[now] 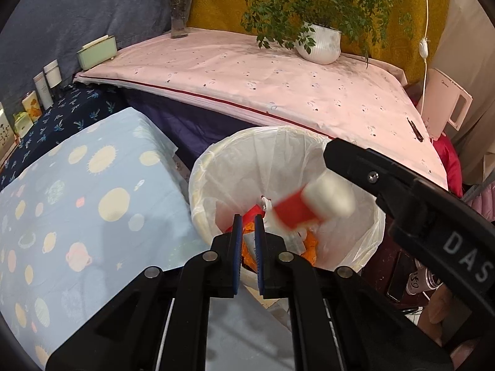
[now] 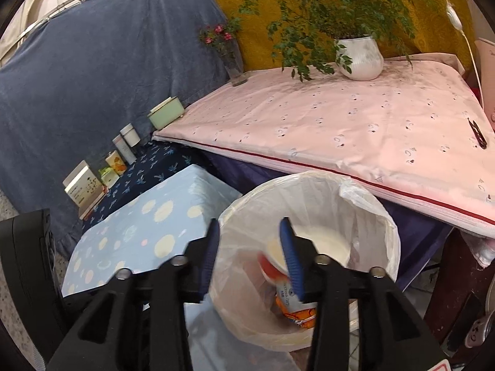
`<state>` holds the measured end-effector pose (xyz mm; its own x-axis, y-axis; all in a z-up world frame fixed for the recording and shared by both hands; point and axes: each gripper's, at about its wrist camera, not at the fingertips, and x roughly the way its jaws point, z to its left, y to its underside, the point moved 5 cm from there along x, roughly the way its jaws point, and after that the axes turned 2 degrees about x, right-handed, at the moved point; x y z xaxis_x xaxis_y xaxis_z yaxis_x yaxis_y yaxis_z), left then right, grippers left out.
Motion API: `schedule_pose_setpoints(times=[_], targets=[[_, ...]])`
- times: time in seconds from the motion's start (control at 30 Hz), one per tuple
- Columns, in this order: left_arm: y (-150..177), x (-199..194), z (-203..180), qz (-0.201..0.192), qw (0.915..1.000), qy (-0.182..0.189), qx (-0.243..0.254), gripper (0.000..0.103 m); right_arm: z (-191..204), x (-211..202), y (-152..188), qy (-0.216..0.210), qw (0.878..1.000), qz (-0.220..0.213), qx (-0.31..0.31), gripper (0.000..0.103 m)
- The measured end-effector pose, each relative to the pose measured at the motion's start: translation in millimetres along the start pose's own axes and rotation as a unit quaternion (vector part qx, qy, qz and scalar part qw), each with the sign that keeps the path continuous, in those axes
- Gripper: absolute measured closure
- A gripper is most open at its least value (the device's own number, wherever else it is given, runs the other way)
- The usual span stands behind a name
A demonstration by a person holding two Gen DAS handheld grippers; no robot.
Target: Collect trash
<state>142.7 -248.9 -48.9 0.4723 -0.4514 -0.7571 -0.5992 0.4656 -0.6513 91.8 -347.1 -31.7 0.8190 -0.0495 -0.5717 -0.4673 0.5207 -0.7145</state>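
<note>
Pink cloth with a red seam covers the big table (image 1: pixel 247 74); a white potted plant (image 1: pixel 320 44) stands near its far right corner, a glass vase of pink flowers (image 1: pixel 179 15) at its far left corner, and a dark clip (image 1: pixel 414 130) lies by its right edge. Below its near edge stands the white trash bin (image 1: pixel 213 160), lined with a clear bag and holding orange and red wrappers (image 2: pixel 298 307). Left of the bin is a lower surface in pale blue planet-print cloth (image 1: pixel 77 191). Over the bin's mouth a red-and-white container (image 1: pixel 312 205), blurred, is in mid-air, touching no finger. The right gripper (image 2: pixel 250 256) hangs above the bin with its blue pads apart and nothing between them. The left gripper (image 1: pixel 249 247) points into the bin, its pads drawn nearly together with nothing between them.
</note>
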Motion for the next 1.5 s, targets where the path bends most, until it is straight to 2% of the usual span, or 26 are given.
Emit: schedule_pose_setpoints(times=[0.1, 0.27, 0.3, 0.33, 0.37, 0.4, 0.47, 0.53, 0.87, 1.1, 1.5], targets=[[-0.8, 7.1, -3.5, 0.004, 1.0, 0.001, 0.003, 0.095, -6.8, 0.7, 1.3, 0.009, 1.0, 0.0, 0.0, 0.05], [-3.1, 20.1, -10.5, 0.011, 0.9999, 0.007, 0.004, 0.095, -19.2, -1.5, 3.5, 0.021, 1.0, -0.003, 0.004, 0.048], [-3.6, 23.0, -11.8, 0.013, 0.9999, 0.007, 0.003, 0.091, -22.2, -2.9, 3.3, 0.022, 1.0, -0.004, 0.006, 0.048], [-4.2, 26.0, -12.5, 0.017, 0.9998, 0.004, 0.002, 0.073, -26.0, -4.6, 3.4, 0.024, 1.0, -0.006, 0.01, 0.048], [-5.4, 28.7, -12.8, 0.017, 0.9998, -0.004, -0.002, 0.047, -29.2, -5.4, 3.4, 0.026, 1.0, -0.007, 0.015, 0.045], [-6.1, 28.9, -12.2, 0.013, 0.9998, -0.012, -0.005, 0.037, -32.4, -5.5, 3.3, 0.029, 0.999, -0.006, 0.019, 0.042], [-7.8, 28.0, -13.6, -0.002, 0.9998, -0.019, -0.003, 0.031, -40.4, -6.5, 4.6, 0.039, 0.999, -0.006, 0.029, 0.038], [-7.7, 31.7, -15.8, 0.002, 0.9998, -0.02, 0.0, 0.025, -48.5, -8.1, 5.9, 0.046, 0.998, -0.006, 0.039, 0.037], [0.4, 36.4, -27.0, 0.009, 0.9996, -0.021, 0.015, 0.025, -63.1, -21.5, 12.5, 0.067, 0.997, -0.005, 0.043, 0.033], [8.9, 21.0, -21.3, 0.006, 0.9995, -0.03, 0.005, 0.025, -53.8, -37.1, 18.0, 0.075, 0.997, -0.003, 0.018, 0.025], [28.2, -12.7, 0.7, 0.001, 0.9983, -0.057, -0.011, 0.021, -30.5, -55.3, 33.6, 0.102, 0.994, 0.002, -0.038, 0.02]])
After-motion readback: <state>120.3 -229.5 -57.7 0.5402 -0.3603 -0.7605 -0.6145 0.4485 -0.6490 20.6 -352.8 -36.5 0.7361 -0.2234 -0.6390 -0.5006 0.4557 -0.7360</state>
